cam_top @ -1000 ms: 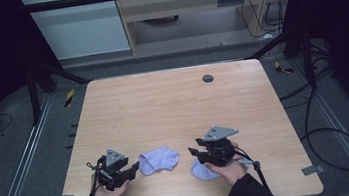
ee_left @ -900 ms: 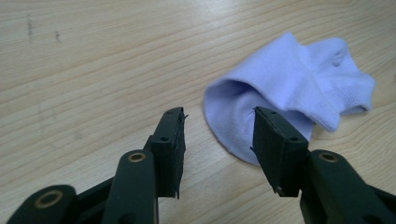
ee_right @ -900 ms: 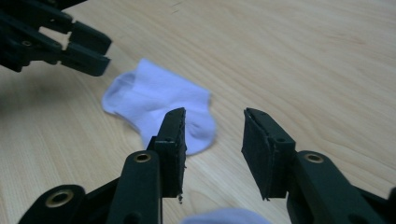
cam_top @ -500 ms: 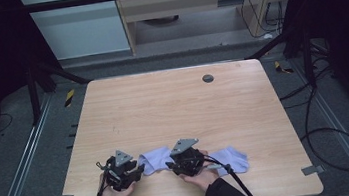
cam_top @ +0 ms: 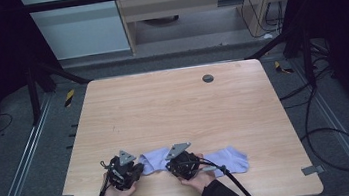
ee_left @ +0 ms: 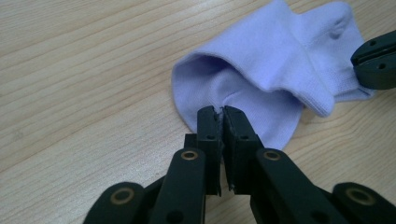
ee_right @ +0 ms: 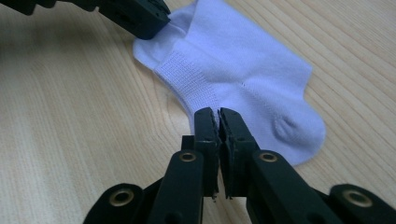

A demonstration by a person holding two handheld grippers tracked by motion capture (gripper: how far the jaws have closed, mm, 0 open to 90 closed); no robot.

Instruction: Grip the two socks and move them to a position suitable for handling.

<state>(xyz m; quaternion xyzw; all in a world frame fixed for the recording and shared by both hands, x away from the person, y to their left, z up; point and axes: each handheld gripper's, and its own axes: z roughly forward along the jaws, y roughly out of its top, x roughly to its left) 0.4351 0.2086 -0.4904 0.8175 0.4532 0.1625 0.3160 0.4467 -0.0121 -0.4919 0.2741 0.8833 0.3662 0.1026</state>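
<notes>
A lilac sock (cam_top: pixel 154 160) lies flat near the table's front edge, between my two grippers. My left gripper (ee_left: pixel 219 112) has just been closing; its jaws now stand together on the sock (ee_left: pixel 280 56) at its open end, a sliver of fabric caught between them. My right gripper (ee_right: pixel 218 113) is shut on the near edge of the same sock (ee_right: pixel 243 60), just below the ribbed cuff. In the high view the left gripper (cam_top: pixel 140 168) holds the sock's left end and the right gripper (cam_top: pixel 169 165) its right end.
A second lilac sock (cam_top: pixel 230 159) lies flat just right of the right hand. The wooden table (cam_top: pixel 174 108) has a small dark round disc (cam_top: pixel 208 78) near its far edge. Cables trail from both grippers off the front edge.
The right gripper moved left, off the right-hand sock and over to the left-hand one. Both grippers' jaws closed on that sock. The left hand barely shifted.
</notes>
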